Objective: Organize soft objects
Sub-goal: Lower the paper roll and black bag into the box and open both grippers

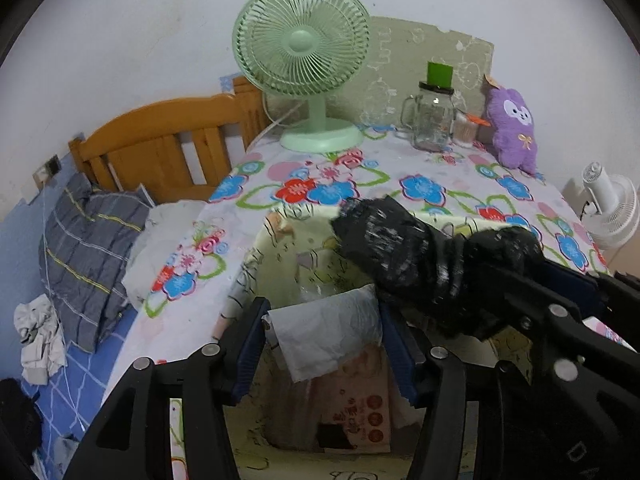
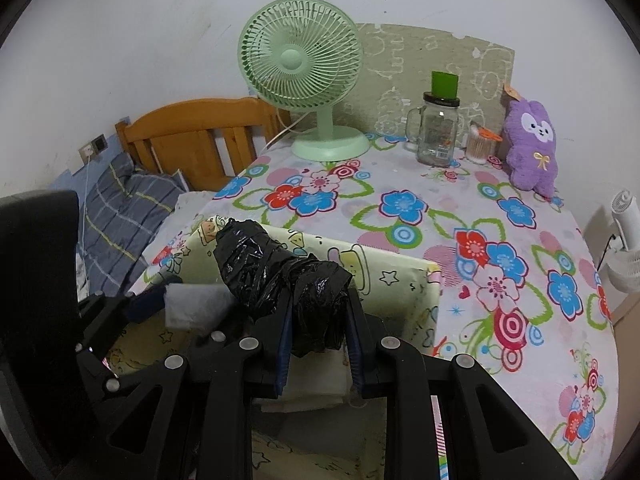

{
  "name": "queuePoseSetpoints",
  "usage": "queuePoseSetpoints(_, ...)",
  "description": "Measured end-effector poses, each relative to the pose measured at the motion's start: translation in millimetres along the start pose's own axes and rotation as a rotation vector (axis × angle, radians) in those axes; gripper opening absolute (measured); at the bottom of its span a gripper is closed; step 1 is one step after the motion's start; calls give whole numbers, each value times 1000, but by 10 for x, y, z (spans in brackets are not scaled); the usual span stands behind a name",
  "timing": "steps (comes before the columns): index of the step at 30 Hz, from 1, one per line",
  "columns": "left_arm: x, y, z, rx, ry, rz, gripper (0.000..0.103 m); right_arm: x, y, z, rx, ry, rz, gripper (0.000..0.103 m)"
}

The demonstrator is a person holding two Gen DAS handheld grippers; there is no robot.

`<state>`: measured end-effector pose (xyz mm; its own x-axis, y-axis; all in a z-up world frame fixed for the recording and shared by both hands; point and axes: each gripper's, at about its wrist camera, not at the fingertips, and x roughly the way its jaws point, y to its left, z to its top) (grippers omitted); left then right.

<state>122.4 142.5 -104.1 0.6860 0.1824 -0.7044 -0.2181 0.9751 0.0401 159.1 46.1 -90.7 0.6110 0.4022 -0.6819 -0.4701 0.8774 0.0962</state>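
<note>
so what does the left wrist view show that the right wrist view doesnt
Only the left wrist view: a crumpled grey rag on the bed, and a tissue pack lying in the box.
Only the right wrist view: the wall socket.
Both: the green fan, glass jar, purple plush, the right gripper shut on the black bag, and white tissue between the left gripper fingers.

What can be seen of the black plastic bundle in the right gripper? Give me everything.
The black plastic bundle is a crinkled, glossy roll, like a wadded bin bag, cinched at a narrow waist partway along. It lies tilted, its thicker end pointing up and left over the pale patterned storage box. The right gripper clamps its rear lump between blue pads. In the left wrist view it passes above the white packet between the left gripper's fingers; contact there is unclear.
</note>
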Motion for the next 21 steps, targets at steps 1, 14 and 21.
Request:
queuePoseSetpoints(1, -3, -12, -14, 6, -1, -5, 66, 14, 15, 0, -4, 3, 2, 27)
queuePoseSetpoints(14, -132, -28, -47, 1, 10, -66, 89, 78, 55, 29, -45, 4, 31, 30)
queuePoseSetpoints(21, -140, -10, -26, -11, 8, -72, 95, 151, 44, 42, -39, 29, 82, 63)
